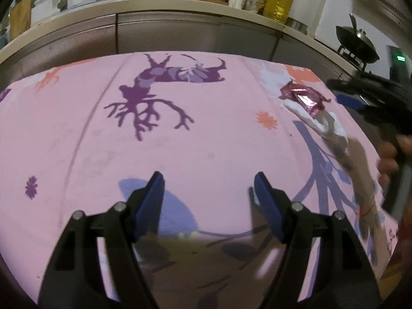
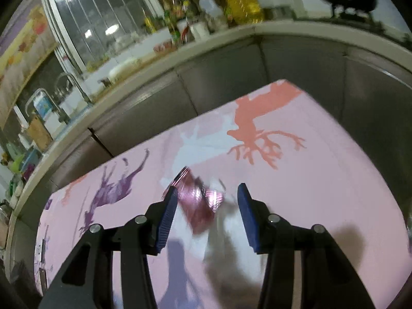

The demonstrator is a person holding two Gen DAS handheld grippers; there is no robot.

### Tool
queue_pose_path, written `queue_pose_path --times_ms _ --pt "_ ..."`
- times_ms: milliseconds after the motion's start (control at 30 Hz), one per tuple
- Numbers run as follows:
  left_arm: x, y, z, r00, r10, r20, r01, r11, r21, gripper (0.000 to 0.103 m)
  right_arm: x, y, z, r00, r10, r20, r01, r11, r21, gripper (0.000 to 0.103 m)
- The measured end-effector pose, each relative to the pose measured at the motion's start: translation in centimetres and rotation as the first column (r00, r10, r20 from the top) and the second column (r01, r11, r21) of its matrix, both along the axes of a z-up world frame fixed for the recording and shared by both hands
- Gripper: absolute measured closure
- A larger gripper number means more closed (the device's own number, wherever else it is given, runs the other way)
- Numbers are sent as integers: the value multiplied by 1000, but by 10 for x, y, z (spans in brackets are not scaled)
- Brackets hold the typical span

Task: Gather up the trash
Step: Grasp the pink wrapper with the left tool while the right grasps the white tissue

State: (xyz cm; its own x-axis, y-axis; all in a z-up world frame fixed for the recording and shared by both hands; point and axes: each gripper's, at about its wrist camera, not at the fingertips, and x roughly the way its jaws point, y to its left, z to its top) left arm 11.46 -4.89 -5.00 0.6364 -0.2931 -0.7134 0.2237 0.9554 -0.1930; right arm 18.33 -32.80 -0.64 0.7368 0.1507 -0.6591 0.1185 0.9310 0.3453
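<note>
A crumpled shiny pink foil wrapper (image 1: 303, 97) lies on the pink deer-print tablecloth (image 1: 180, 141) at the right, with a white crumpled piece (image 1: 324, 126) beside it. My left gripper (image 1: 209, 182) is open and empty above the cloth's near middle, well left of the wrapper. In the right wrist view my right gripper (image 2: 207, 195) is open with the wrapper (image 2: 198, 200) between its fingers, nearer the left one; the view is blurred. The right gripper's body (image 1: 373, 97) shows at the right edge of the left wrist view.
A kitchen counter (image 1: 180, 7) runs behind the table with bottles, a yellow oil jug (image 1: 278, 2) and a sink. A black wok (image 1: 358, 43) sits on a stove at the far right. Grey cabinet doors (image 2: 219, 82) stand close behind the table's far edge.
</note>
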Motion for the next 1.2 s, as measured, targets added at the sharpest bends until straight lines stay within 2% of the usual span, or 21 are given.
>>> queue_pose_path --times_ms 67,167,200,233,267,333,367,400,433,533,633,733,833,1067,1133,1167,1200 --pt "4 8 1 1000 1 -12 -1 1000 -17 33 25 -3 -7 999 23 -43 -22 999 35 57" --pt "11 22 6 1000 6 -25 -8 998 -60 33 39 15 -13 983 165 -79 -154 980 124 57" --pt "15 27 9 1000 5 -29 -7 996 -86 33 40 26 -15 965 244 -92 -225 958 179 57" --pt "18 30 11 1000 1 -31 -4 995 -103 33 33 42 -16 935 347 -79 -315 910 270 57" --pt "21 31 14 1000 -2 -31 -1 993 -115 33 26 51 -13 916 397 -57 -362 880 307 57" --pt "28 31 21 1000 -9 -19 6 992 -127 33 1 66 -4 880 476 9 -452 830 327 57" --pt "30 28 26 1000 -16 -10 14 992 -129 32 -14 67 0 873 485 41 -472 822 319 57" --pt "33 25 29 1000 -24 -7 23 991 -132 28 -28 65 2 881 469 54 -463 837 292 57" --pt "35 21 32 999 -36 -5 35 990 -140 26 -41 61 3 897 439 59 -440 868 231 57" --pt "40 4 38 997 -81 1 80 985 -152 26 -73 44 3 937 342 70 -347 936 67 57" --pt "46 -16 39 991 -129 -20 124 979 -164 26 -95 17 -2 968 238 82 -241 970 34 57" --pt "43 -35 39 985 -170 -23 164 972 -168 26 -106 1 -8 980 179 90 -181 984 8 57" --pt "37 -55 32 977 -210 -47 201 970 -139 26 -95 -13 -21 989 136 61 -138 990 20 57" --pt "35 -79 12 979 -178 -97 176 984 -35 26 -67 -24 -38 994 106 8 -106 994 -1 57" --pt "35 -84 9 981 -171 -89 171 985 2 40 -56 -22 -43 994 106 -12 -106 994 -1 57" --pt "35 -85 9 981 -173 -84 175 984 16 58 -54 -21 -45 994 110 -18 -110 994 1 56" --pt "34 -86 8 980 -184 -80 187 982 26 64 -49 -18 -47 993 120 -24 -120 993 -1 57"
